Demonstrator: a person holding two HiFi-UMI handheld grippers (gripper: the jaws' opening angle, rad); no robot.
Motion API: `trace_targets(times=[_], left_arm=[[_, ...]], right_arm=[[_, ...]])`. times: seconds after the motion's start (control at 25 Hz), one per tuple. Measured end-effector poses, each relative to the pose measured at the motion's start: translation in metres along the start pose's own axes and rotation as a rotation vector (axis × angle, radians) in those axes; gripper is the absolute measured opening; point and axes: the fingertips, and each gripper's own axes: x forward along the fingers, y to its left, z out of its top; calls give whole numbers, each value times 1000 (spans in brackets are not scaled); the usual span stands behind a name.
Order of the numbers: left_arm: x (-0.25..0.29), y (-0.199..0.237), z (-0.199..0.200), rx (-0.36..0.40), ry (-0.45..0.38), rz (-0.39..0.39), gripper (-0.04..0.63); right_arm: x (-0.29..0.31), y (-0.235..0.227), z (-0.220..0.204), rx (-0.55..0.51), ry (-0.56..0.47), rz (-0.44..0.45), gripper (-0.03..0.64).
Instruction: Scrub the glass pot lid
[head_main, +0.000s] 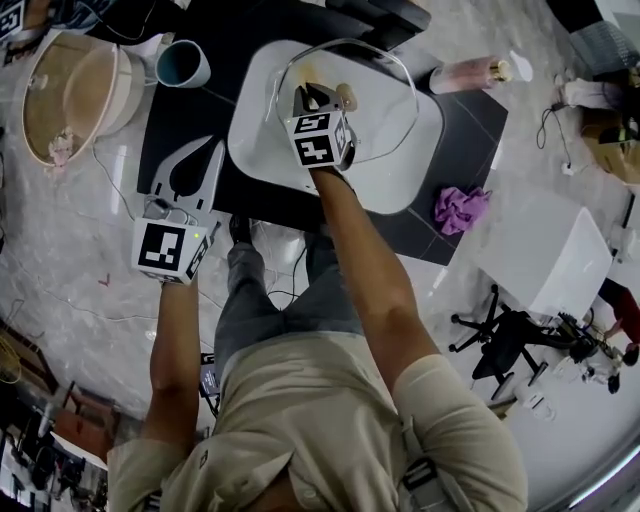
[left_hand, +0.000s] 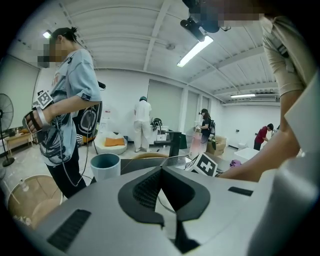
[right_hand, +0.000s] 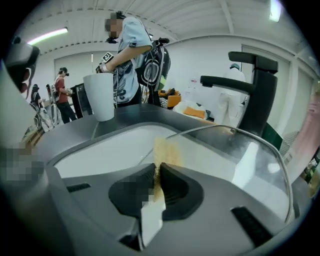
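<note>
**Glass lid** (head_main: 392, 108) lying in the white sink (head_main: 250, 145), upper centre of the frame. The right gripper (head_main: 312, 98) is clamped on a thin yellow sponge (right_hand: 162, 150), whose free edge appears to meet the glass near its rim. The left gripper (head_main: 200, 158), jaws together on nothing, hangs at lower left, clear of the sink. For a sound scrub: press lightly, use short overlapping strokes, and steady the lid, which nothing holds and which is likely to slide.

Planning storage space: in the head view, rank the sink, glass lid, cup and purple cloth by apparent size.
1. sink
2. glass lid
3. cup and purple cloth: look about alike, not ranked.
</note>
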Motion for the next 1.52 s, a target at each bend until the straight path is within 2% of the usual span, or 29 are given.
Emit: trace_targets(times=[0.24,0.56,0.76,0.96,1.08,1.52], left_arm=[[-3,3,0,-4,-6,5,14],[16,-20,3,30,-5,-39,14],[38,-46,11,40,-4,-78,14],[56,-68,19,51,-4,-113,14],[64,-78,22,52,-1,-128,14],[64,-75,22,49,-3,-124,14]], right_arm=[[-3,1,-6,-2,12,-6,38],[-25,-35,-9,25,-21,-50,38],[-54,-88,-41,83,0,-120,38],[-107,-169,-94,187,35,-264,38],[-131,-199,-115,209,39,-328,38],[-129,-189,-109,176,38,-323,38]])
